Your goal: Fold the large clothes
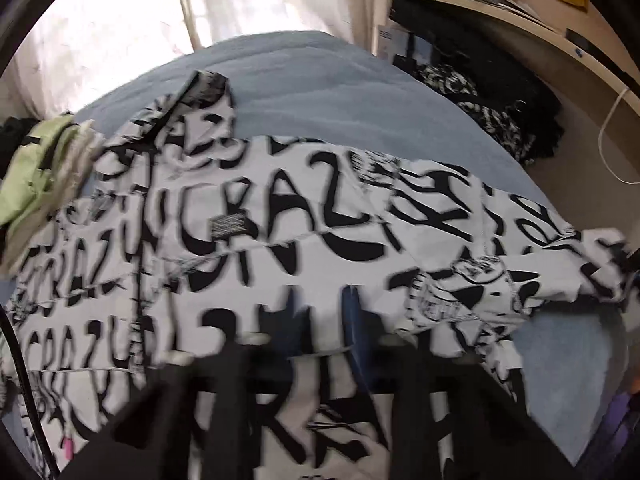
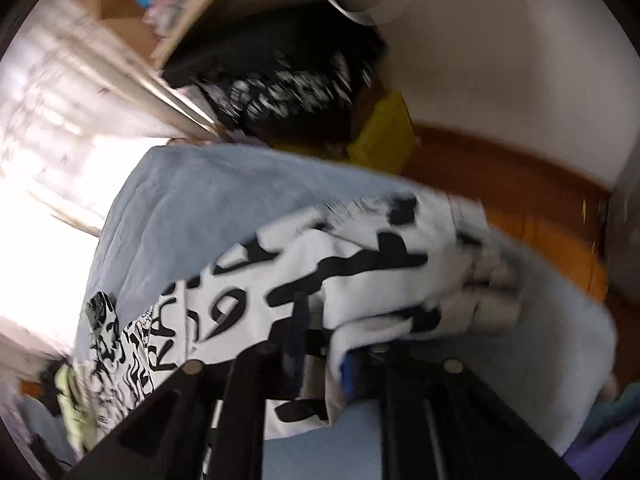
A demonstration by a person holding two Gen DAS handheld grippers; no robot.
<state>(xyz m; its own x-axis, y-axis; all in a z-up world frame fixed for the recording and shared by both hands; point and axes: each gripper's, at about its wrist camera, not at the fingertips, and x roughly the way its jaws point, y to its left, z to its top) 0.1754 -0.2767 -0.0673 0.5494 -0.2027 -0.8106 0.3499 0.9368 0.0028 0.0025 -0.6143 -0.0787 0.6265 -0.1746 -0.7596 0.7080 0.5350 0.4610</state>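
A large white garment printed with black "CRAZY" lettering (image 1: 280, 216) lies spread across a blue-grey bed (image 1: 304, 80). My left gripper (image 1: 324, 320) is shut on the garment's near edge, fabric pinched between its blue pads. In the right wrist view the same garment (image 2: 352, 264) is bunched and lifted above the bed (image 2: 192, 208). My right gripper (image 2: 320, 344) is shut on a fold of it. Both views are motion-blurred.
A green-and-black clothes pile (image 1: 36, 168) lies at the bed's left. Dark patterned clothes (image 1: 492, 108) are heaped under a wooden shelf (image 1: 520, 24) on the right. A bright curtained window (image 1: 160, 20) is behind the bed. A wooden bed frame (image 2: 520, 200) runs along a white wall.
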